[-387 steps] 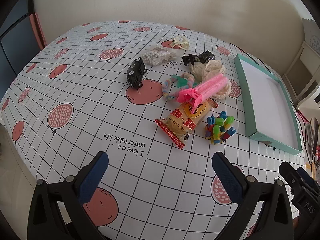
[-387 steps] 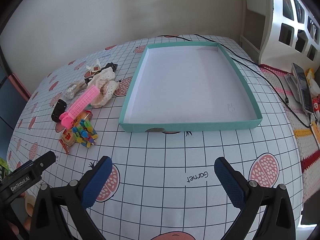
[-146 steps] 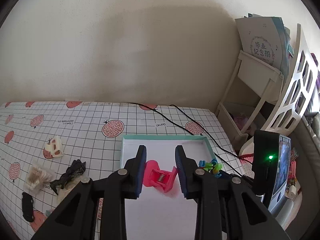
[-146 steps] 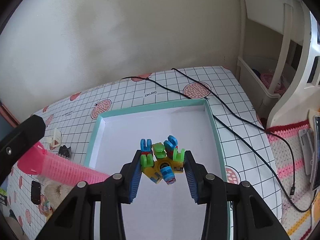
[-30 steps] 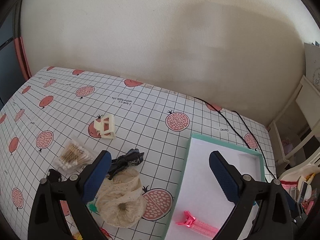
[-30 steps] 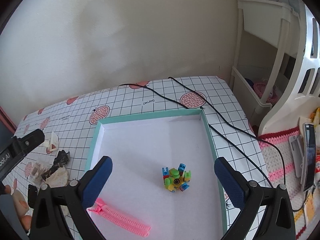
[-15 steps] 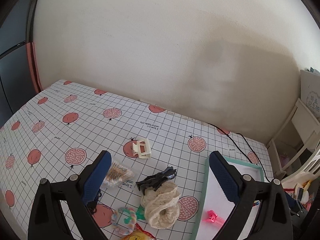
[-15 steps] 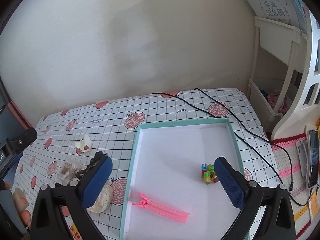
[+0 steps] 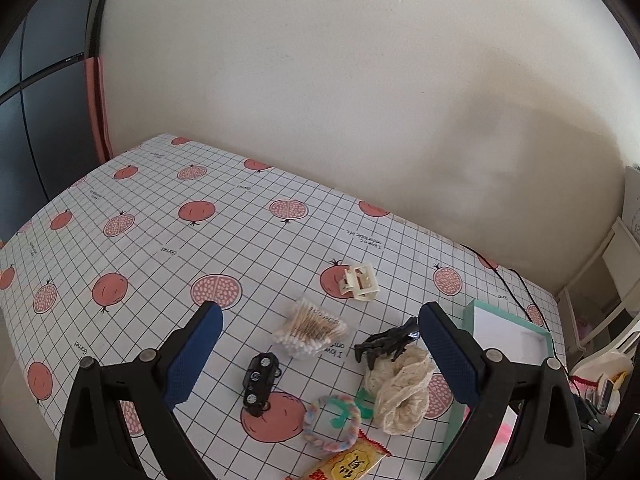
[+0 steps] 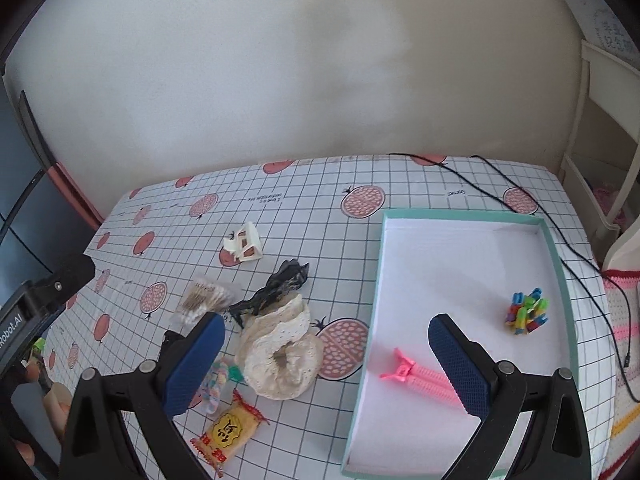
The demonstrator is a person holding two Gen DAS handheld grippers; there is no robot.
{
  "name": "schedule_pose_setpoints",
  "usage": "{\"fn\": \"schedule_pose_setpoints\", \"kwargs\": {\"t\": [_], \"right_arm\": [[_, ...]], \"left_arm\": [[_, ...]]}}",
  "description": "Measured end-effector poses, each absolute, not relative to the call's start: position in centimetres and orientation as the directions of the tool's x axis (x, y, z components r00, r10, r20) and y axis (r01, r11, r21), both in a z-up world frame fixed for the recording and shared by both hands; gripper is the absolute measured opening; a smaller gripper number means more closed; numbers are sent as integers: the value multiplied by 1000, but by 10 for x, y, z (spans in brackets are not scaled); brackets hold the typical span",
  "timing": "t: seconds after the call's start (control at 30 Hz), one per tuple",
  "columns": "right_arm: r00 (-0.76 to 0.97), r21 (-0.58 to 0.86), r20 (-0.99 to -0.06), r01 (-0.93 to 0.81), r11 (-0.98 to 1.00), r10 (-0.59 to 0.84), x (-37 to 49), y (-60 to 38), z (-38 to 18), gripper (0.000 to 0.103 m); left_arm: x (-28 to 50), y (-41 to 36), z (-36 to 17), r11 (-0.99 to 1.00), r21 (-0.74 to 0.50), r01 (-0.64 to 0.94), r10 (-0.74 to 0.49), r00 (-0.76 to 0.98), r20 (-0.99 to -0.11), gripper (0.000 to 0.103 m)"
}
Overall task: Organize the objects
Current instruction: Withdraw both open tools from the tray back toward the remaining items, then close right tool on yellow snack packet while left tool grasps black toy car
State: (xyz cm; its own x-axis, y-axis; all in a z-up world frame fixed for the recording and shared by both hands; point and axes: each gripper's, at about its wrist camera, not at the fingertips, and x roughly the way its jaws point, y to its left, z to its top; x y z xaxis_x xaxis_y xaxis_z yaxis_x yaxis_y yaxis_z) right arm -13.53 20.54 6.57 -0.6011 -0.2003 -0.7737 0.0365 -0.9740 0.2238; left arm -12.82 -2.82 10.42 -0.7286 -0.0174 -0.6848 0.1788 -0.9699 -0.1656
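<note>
Inside the teal tray [image 10: 560, 280] lie the pink comb clip [image 10: 420, 378] and the coloured block cluster [image 10: 526, 311], well apart from each other. Left of the tray the unsorted heap waits on the pomegranate-print tablecloth [image 9: 160, 240]: the cream lace scrunchie [image 10: 280, 356] with the black hair clip [image 10: 276, 290] touching its upper edge, the pastel braided ring [image 9: 330, 424] beside it, the snack packet [image 10: 228, 430], the black toy car [image 9: 260, 378], the cotton-swab bag [image 9: 310, 328] and, set apart, the cream claw clip [image 9: 360, 282].

Both tools hover above the table with jaws spread wide and nothing held: the left gripper [image 9: 316, 360] over the heap, the right gripper [image 10: 324, 364] straddling the tray's near wall.

The likeliest fault is a double pick, since scrunchie, black clip and ring crowd together and lace may snag. The thin swab bag could slip from the pads.
</note>
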Motion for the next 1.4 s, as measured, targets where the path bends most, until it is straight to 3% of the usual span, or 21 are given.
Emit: {"fn": "schedule_pose_setpoints", "kwargs": {"t": [0.43,0.9,1.1,1.4], "right_arm": [[-442,179,-874,91,-980,-201,-138,139,19,103],[-292,102,-947,129,-986,-136,-129,108,-16,103],[-243,84,-963,138,-987,-116,-126,101,-30,103],[-190,62,-978,150,-987,-90,-122,97,-46,103]], "left_arm": [[-128,-81,76,-949,-153,277,-58,-629,-775,98],[-146,-76,27,-961,-80,264,-51,-457,-888,98],[-148,-80,14,-952,-38,302,-102,-434,-895,98],[-155,-79,-1,-955,-71,287,-65,-439,-896,98]]}}
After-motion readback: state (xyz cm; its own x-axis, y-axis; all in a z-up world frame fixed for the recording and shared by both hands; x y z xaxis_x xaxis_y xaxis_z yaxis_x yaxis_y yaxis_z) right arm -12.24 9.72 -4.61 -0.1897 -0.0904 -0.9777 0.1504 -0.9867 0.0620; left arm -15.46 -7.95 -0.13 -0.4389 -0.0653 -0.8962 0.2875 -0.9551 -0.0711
